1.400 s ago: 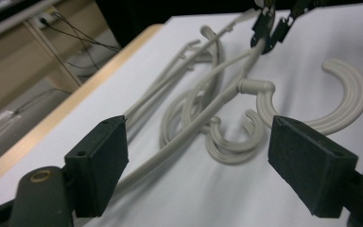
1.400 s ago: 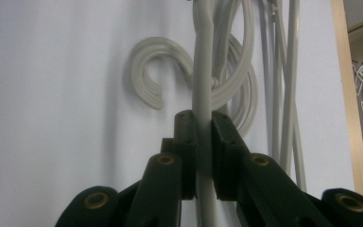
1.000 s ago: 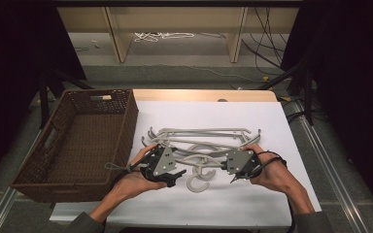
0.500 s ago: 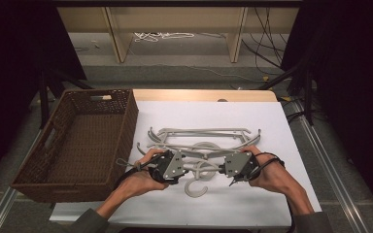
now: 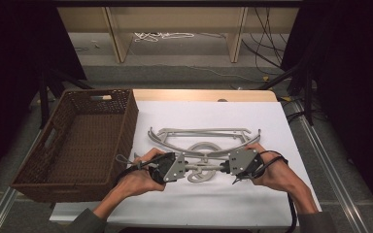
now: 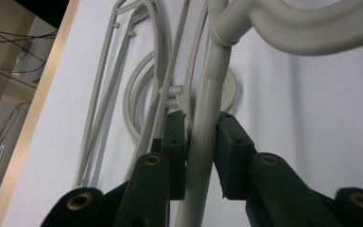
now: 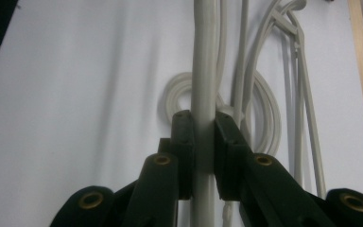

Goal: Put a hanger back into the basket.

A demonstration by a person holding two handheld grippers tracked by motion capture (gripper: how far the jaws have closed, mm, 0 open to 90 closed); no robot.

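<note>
A grey plastic hanger point(image 5: 205, 166) lies near the front of the white tabletop point(image 5: 189, 114), its hook point(image 5: 198, 177) curling toward me. My left gripper point(image 5: 186, 168) has just been closing its jaws. They now clamp the hanger's bar point(image 6: 209, 80) from the left, pads point(image 6: 175, 137) tight against it. From the right, my right gripper point(image 5: 223, 168) is shut on the same bar point(image 7: 203, 56), and its pads point(image 7: 183, 137) squeeze it. The two grippers face each other along the bar, each held in a hand.
More grey hangers point(image 5: 201, 136) lie in a loose pile just behind the held one. A brown wicker basket point(image 5: 126, 121) stands at the table's left side. A wooden edge point(image 5: 204, 94) runs along the back of the table.
My left gripper slid a little to the right and its jaws closed on the hanger's bar. The right gripper stayed where it was, gripping the bar.
</note>
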